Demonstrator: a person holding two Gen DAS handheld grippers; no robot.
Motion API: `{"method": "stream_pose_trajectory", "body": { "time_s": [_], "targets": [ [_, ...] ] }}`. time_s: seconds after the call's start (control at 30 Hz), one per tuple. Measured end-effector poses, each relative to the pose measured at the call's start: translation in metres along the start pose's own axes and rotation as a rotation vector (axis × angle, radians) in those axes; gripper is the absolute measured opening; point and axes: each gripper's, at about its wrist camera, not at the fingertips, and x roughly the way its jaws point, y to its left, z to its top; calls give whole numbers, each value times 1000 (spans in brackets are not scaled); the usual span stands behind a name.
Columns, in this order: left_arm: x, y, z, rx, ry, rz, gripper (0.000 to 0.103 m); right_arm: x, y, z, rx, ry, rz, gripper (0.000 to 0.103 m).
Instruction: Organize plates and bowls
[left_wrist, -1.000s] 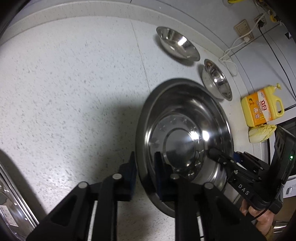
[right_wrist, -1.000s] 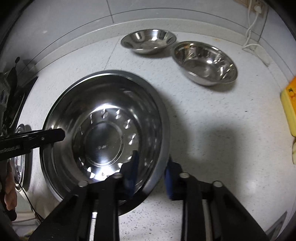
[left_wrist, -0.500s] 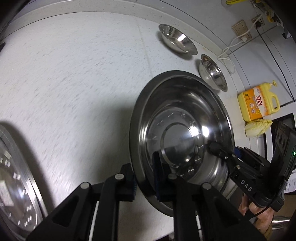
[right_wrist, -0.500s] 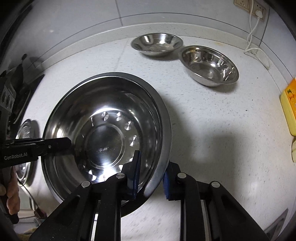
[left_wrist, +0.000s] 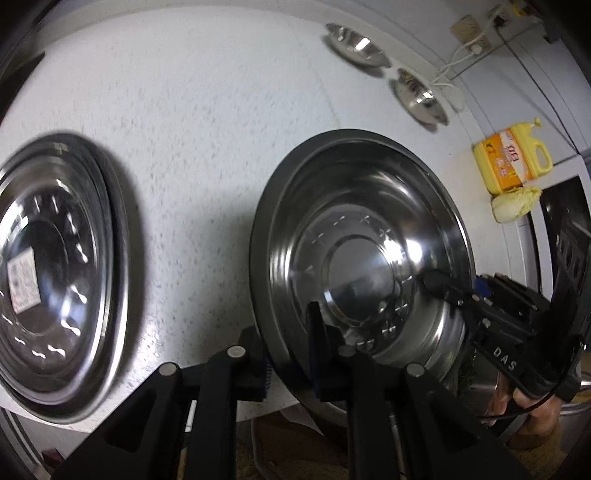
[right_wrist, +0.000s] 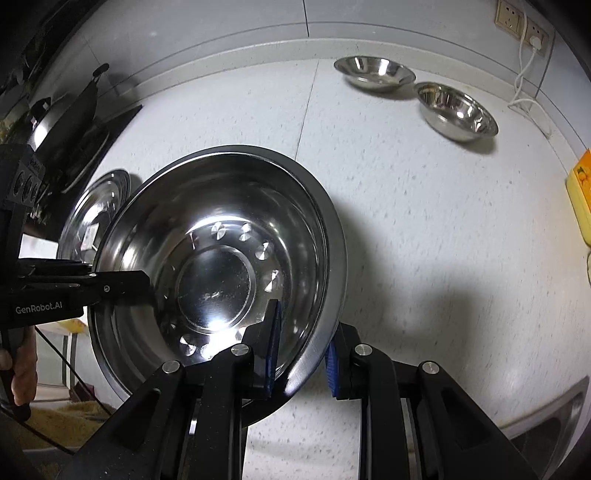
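Large steel bowl (left_wrist: 354, 243) pinched by opposite rims between left claw (left_wrist: 288, 354) and right claw (right_wrist: 301, 350), held just above the tabletop (right_wrist: 406, 221), with the matching bowl (left_wrist: 55, 258) directly left, nearer the left claw.

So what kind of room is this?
Most likely a kitchen. A speckled white countertop holds shiny steel bowls, a stove with a dark pan sits at one end, and a yellow jug, maybe cooking oil, stands by the wall.
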Motion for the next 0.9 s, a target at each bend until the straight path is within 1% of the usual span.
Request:
{"method": "stream_pose_trajectory", "body": {
  "time_s": [0.1,0.2,0.47,0.53,0.77,0.83,0.87,0.9],
  "targets": [
    [8,-3,-2,18,-11,14,15,13,-5,-4,19,27,-2,20],
    [12,-5,-1,21,-16,9,14,20,-9,-8,30,33,-10,20],
    [13,-8,2,35,-22,14,17,17,-15,-10,60,8,4,20],
    [14,-10,4,37,-26,7,21,16,-17,-12,69,2,10,20],
    [19,-17,6,38,-31,-11,22,10,-25,-16,80,-10,2,20],
    [20,-19,7,38,-32,-18,24,9,-27,-16,83,-15,-3,23],
    [20,-19,6,39,-31,-20,26,9,-24,-15,87,-19,-4,27],
    [20,-19,6,39,-31,-22,31,7,-24,-15,90,-25,-5,30]
  ]
}}
